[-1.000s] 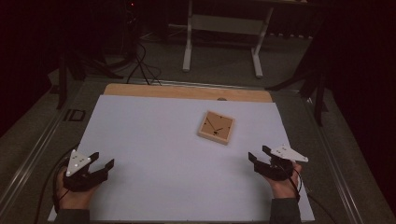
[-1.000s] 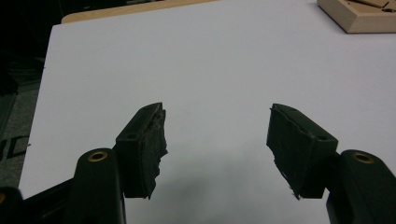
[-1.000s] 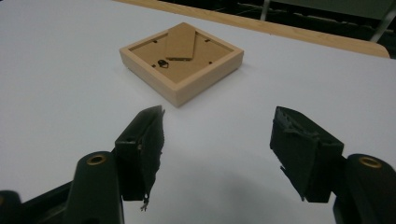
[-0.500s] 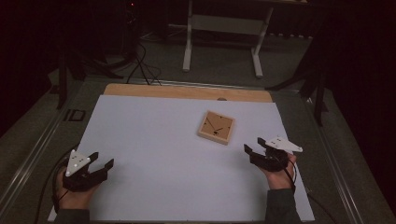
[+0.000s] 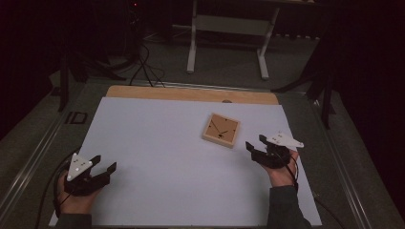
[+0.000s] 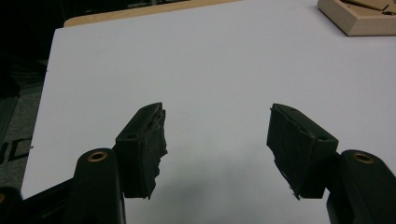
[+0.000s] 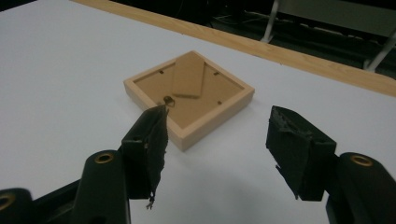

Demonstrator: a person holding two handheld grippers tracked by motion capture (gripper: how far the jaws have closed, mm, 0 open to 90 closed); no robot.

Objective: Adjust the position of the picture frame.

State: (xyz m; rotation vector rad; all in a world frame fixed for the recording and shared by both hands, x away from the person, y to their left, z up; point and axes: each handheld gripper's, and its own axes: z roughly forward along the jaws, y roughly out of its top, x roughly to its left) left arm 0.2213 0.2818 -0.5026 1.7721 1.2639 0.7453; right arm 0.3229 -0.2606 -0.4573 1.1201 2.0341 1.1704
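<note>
Wooden and light, the stiff picture frame (image 5: 220, 130) lies back-up near the bench's (image 5: 157, 143) far right; my right hand-held gripper (image 5: 258, 147), jaws wide, should pinch its raised rim, I reckon.

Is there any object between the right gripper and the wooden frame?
No. In the right gripper view, only bare white table surface lies between the right gripper and the wooden frame.

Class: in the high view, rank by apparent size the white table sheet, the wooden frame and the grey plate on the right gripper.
1. White table sheet
2. Wooden frame
3. Grey plate on the right gripper, clearly smallest.
</note>
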